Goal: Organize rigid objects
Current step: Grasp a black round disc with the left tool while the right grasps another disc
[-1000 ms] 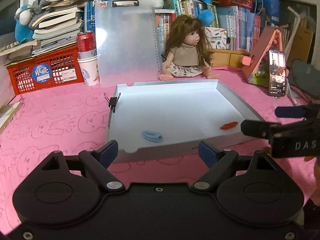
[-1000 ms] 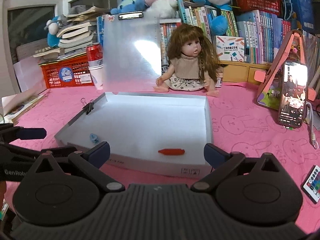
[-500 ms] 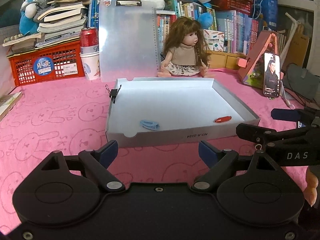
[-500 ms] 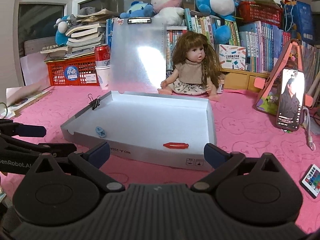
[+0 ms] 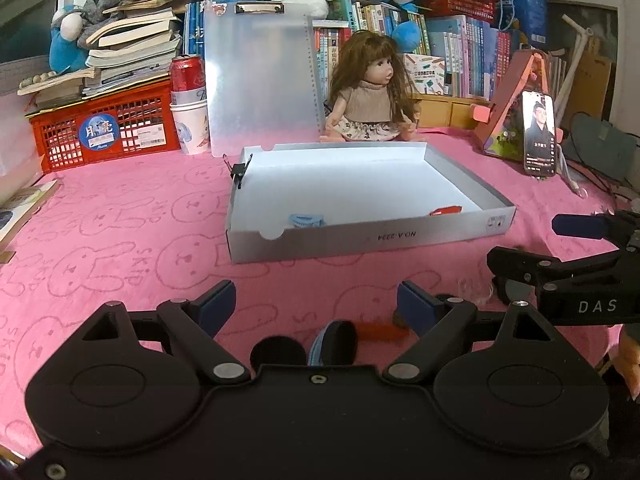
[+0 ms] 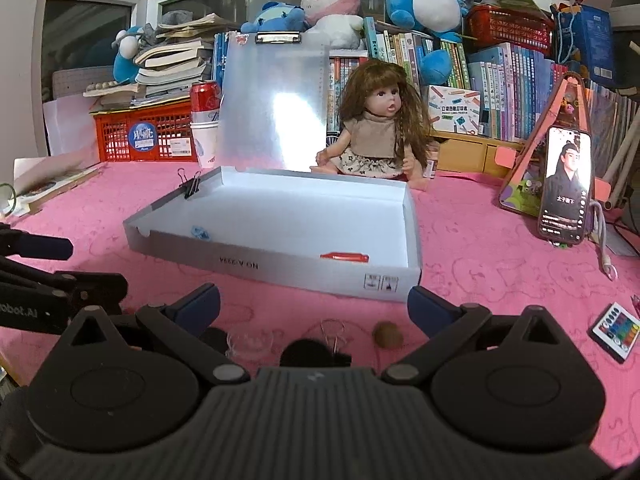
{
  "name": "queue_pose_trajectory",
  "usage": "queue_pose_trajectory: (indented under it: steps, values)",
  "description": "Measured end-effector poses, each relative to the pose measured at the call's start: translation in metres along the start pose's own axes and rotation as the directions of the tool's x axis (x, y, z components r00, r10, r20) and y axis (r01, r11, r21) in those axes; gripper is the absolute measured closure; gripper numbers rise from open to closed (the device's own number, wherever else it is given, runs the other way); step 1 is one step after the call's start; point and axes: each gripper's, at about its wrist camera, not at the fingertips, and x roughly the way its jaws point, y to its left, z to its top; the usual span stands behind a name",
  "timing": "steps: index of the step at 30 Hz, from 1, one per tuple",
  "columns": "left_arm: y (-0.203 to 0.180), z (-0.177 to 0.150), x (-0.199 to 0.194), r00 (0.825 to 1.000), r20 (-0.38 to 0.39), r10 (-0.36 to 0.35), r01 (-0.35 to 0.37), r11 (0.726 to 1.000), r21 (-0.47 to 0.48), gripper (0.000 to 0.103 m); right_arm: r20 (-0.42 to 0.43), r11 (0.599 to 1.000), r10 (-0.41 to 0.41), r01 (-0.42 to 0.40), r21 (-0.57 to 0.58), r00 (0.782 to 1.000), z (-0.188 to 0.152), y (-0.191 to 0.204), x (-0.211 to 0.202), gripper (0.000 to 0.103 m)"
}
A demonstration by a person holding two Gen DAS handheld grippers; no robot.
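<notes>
Both pairs of fingers stand apart, empty: left gripper (image 5: 316, 300) and right gripper (image 6: 314, 302) hover low over the near cloth. Small loose things lie there: a brown ball (image 6: 387, 334), an orange piece (image 5: 380, 331). The box (image 5: 400, 236) beyond holds a blue clip (image 5: 306, 220) and red pen (image 6: 344, 257). Likely the next pick: choose one, dip lower, close

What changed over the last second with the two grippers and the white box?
Both grippers, left gripper and right gripper, pulled back from the white box, bringing small items on the pink cloth into view. Nothing was grasped; jaws stayed open, blue clip and red item unmoved.
</notes>
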Motion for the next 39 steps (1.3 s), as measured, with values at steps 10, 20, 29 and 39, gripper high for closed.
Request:
queue_pose_trajectory:
  steps: [10, 20, 29, 39]
  values:
    - [0.001, -0.019, -0.011, 1.0, -0.004, 0.002, -0.002, 1.0, -0.006, 0.016, 0.003, 1.0, -0.009, 0.009, 0.01, 1.0, -0.021, -0.001, -0.006, 0.008]
    - [0.006, -0.027, -0.016, 0.999, 0.011, 0.05, -0.05, 0.998, -0.03, 0.03, 0.012, 1.0, -0.02, 0.02, 0.002, 1.0, -0.033, 0.004, -0.01, 0.02]
    - [-0.02, -0.031, -0.031, 0.998, 0.059, -0.008, 0.004, 0.998, 0.064, 0.053, 0.029, 0.999, -0.036, 0.037, -0.035, 0.999, -0.035, 0.014, -0.011, 0.038]
    - [-0.035, -0.032, -0.013, 0.993, -0.011, -0.114, 0.114, 0.991, 0.071, 0.053, 0.026, 0.999, -0.037, 0.038, -0.035, 0.999, -0.037, 0.013, -0.012, 0.042]
